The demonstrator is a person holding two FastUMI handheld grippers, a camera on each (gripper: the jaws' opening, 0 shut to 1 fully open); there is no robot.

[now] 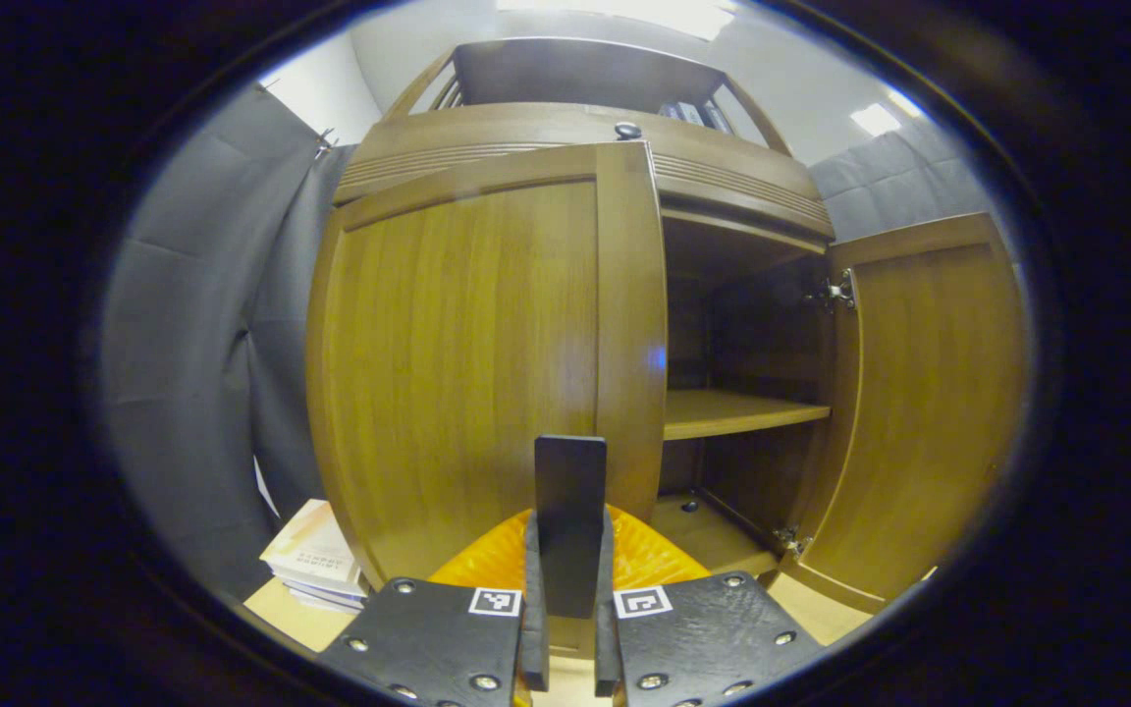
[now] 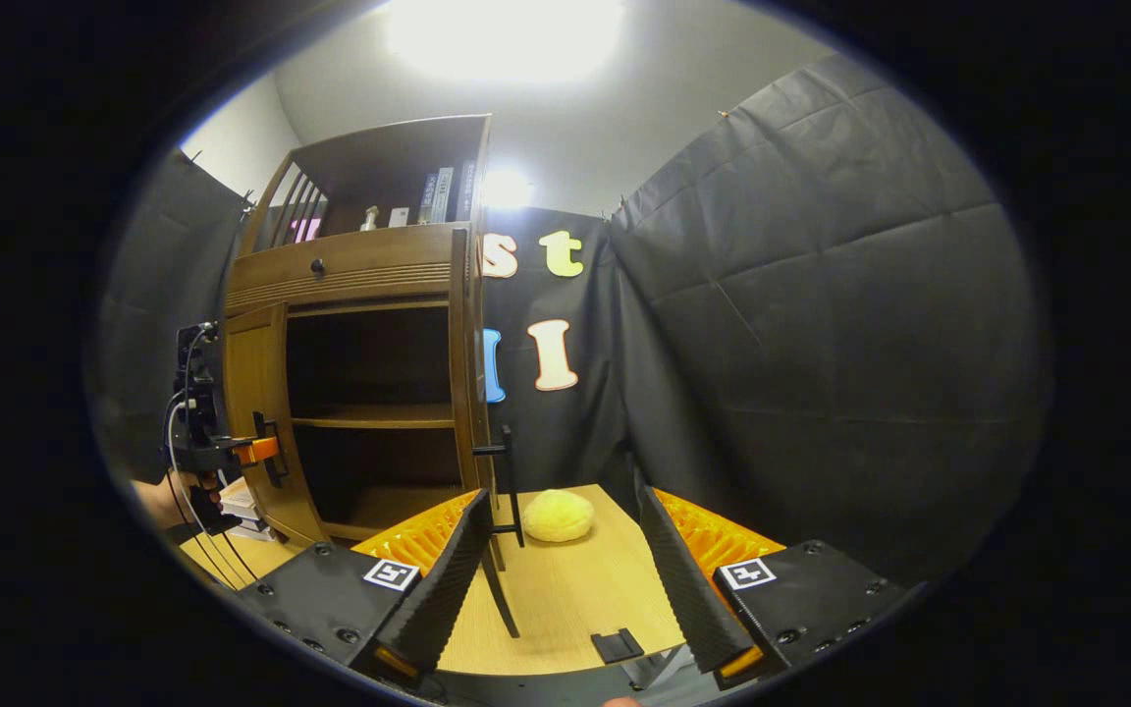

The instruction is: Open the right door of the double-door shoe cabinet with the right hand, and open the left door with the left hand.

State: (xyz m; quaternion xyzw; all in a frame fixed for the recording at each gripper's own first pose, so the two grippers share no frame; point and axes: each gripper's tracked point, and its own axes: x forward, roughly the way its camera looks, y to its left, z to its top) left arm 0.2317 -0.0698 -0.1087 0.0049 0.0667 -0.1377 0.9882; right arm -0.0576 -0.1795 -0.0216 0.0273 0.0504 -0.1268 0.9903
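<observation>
Your left claw pinches the upright handle of the closed left door, hinged at its far left edge, while your right claw hangs spread beside the open right door.

The left door's handle has its lower end hidden between the left gripper's fingers, and the books on the cabinet's top shelf are too small to tell apart.
</observation>
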